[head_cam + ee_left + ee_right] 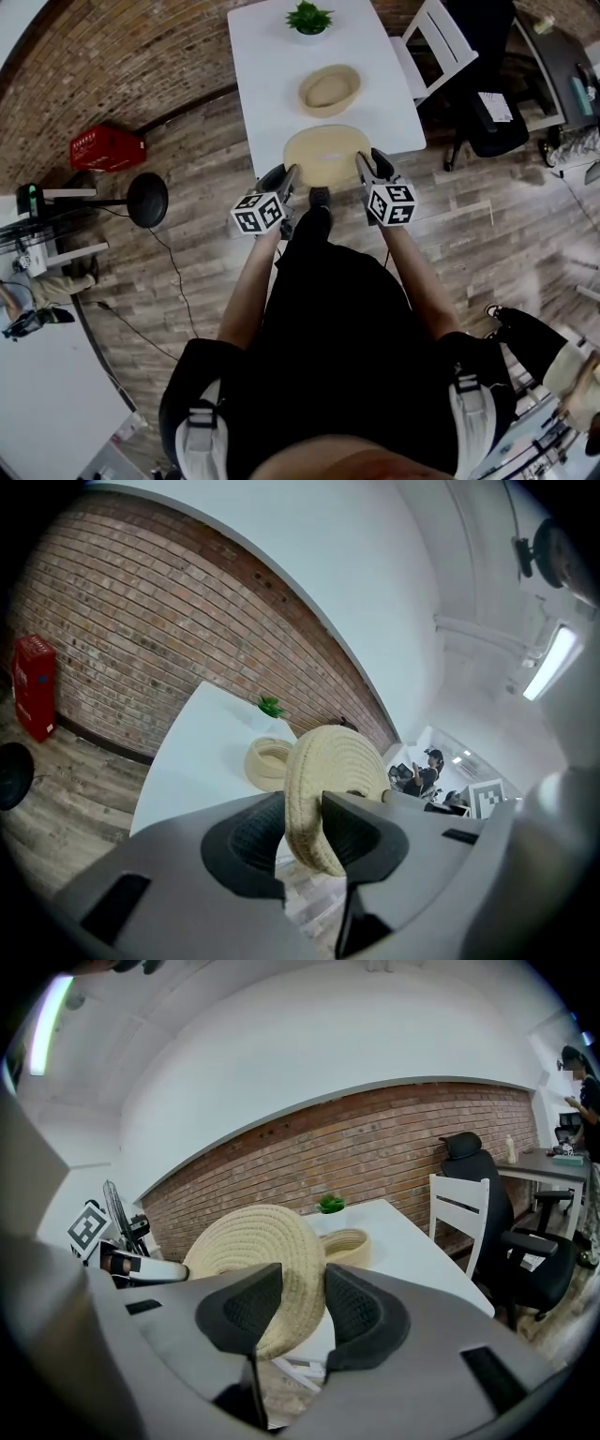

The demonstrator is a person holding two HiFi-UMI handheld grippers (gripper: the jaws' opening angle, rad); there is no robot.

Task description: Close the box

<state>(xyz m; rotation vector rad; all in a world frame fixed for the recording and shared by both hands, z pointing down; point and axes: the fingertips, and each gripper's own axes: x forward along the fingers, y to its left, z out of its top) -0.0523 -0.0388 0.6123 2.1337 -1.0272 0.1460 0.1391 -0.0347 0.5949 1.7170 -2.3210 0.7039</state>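
My left tongs [289, 175] and right tongs [366, 162] each pinch the lid's [327, 155] rim over the counter's [262, 66] near end. I'd keep it level (no tilt), centring it above the box [330, 91] farther back.

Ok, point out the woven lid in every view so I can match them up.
Head view: woven lid in the upper centre, over the near edge of the white table.
Left gripper view: centre, edge-on between the jaws.
Right gripper view: centre-left, rim between the jaws.
Shared landmark: the green plant at the table's far end.
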